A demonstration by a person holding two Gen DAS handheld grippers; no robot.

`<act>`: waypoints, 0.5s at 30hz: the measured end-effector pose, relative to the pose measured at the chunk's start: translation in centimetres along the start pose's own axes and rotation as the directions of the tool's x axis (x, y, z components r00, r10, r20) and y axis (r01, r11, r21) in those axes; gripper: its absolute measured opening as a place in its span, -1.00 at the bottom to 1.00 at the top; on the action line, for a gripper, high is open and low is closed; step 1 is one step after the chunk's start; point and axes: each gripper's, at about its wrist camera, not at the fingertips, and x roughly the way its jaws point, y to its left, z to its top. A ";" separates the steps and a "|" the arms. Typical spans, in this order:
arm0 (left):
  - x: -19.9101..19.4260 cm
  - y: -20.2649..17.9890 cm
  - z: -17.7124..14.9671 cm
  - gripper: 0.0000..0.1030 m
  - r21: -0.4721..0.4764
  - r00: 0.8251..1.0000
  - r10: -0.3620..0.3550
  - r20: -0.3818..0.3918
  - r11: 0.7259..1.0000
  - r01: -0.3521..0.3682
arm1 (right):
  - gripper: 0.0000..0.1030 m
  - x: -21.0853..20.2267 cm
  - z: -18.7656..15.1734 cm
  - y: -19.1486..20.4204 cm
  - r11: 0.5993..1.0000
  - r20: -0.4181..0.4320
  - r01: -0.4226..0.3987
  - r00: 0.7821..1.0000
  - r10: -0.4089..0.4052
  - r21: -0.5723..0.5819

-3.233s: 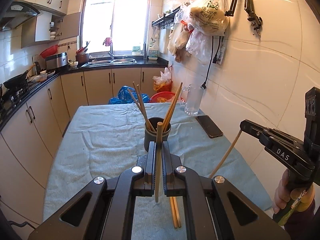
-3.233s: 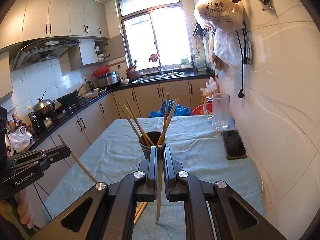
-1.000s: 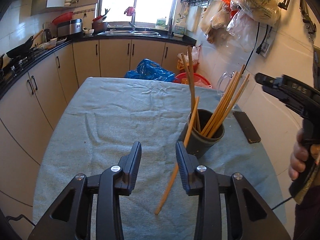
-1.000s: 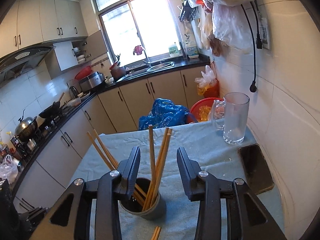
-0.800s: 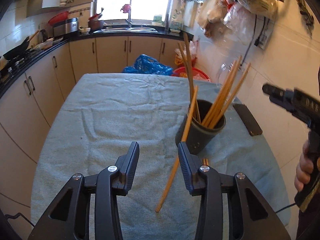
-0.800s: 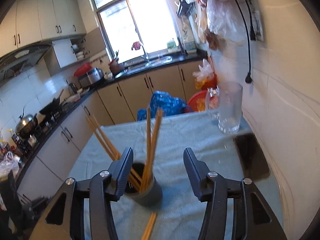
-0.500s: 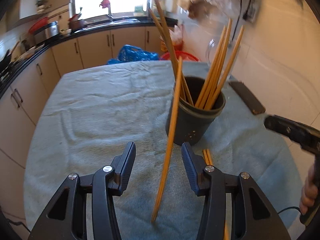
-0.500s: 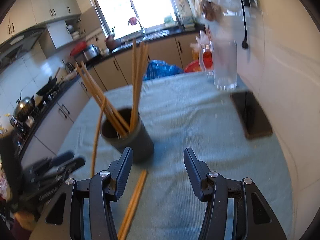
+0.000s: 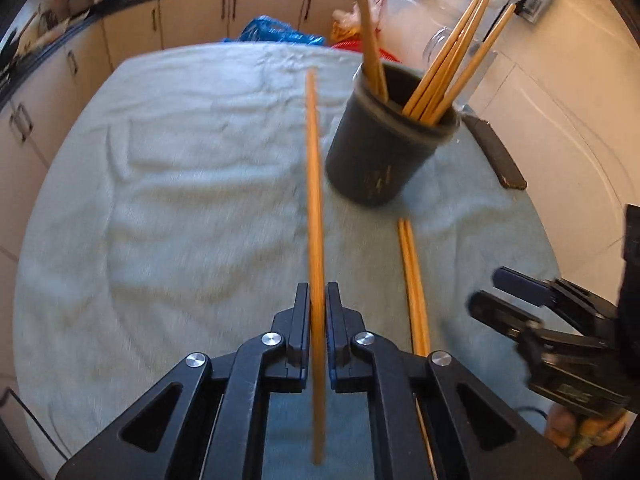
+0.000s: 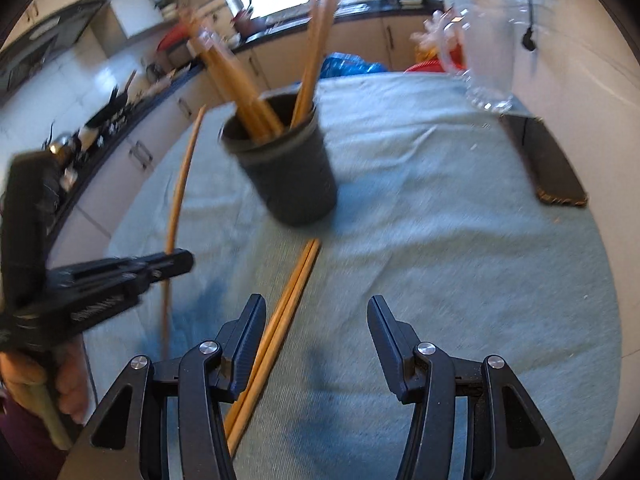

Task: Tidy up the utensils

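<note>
1. Your left gripper [image 9: 318, 320] has just closed its jaws on a single chopstick [image 9: 313, 184], which stands nearly upright just to the near left of the dark holder cup [image 9: 384, 156]. I judge this the pick-up step; next, lift the stick clear of the cup's rim and lower it in, tip first.
2. Your right gripper [image 10: 316, 340] hangs with its jaws about half open and nothing between them. A pair of loose chopsticks [image 10: 280, 320] lies on the desk [image 10: 460, 260] just in front of the cup, passing under the left jaw; shift left to straddle them before closing.
3. Room around the cup: open cloth to its left, while the two grippers sit close together in front.
4. Right of the cup a phone [image 10: 548, 164] lies near the wall-side desk edge.
5. Beyond the phone stands a glass mug [image 10: 488, 52]; avoid swinging that way.
</note>
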 end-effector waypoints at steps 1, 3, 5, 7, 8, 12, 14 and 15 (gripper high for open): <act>-0.4 0.3 -0.7 -0.88 -0.011 1.000 -0.004 0.002 1.000 0.004 | 0.11 0.5 -0.4 0.5 1.000 -0.021 0.008 1.000 -0.008 -0.022; -1.2 0.8 -1.7 -0.84 -0.024 1.000 -0.005 0.010 1.000 0.005 | 0.09 1.5 -1.2 1.3 0.998 -0.053 0.031 0.998 -0.034 -0.062; -2.0 1.5 -2.9 -0.72 -0.056 1.000 0.006 0.028 0.998 -0.004 | -0.10 2.3 -1.6 1.8 0.995 -0.073 0.046 0.996 -0.052 -0.084; -2.9 2.1 -3.9 -0.53 -0.097 0.999 0.005 0.048 0.995 0.000 | -0.15 3.0 -2.1 2.3 0.994 -0.090 0.060 0.994 -0.069 -0.097; -3.4 2.3 -4.2 -0.52 -0.111 0.998 0.002 0.059 0.994 0.004 | -0.17 3.0 -2.2 2.5 0.993 -0.073 0.064 0.995 -0.072 -0.100; -4.5 2.2 -5.3 -0.51 -0.130 0.995 0.016 0.097 0.992 -0.003 | -0.18 3.1 -2.4 3.7 0.982 -0.046 0.127 0.990 -0.134 -0.137; -4.5 2.0 -5.7 -0.51 -0.124 0.994 0.018 0.107 0.992 -0.005 | -0.28 3.6 -2.6 4.2 0.977 -0.060 0.150 0.985 -0.161 -0.153; -4.7 1.8 -6.0 -0.51 -0.119 0.994 0.014 0.112 0.993 -0.001 | -0.30 3.7 -2.6 4.8 0.967 -0.034 0.186 0.980 -0.194 -0.172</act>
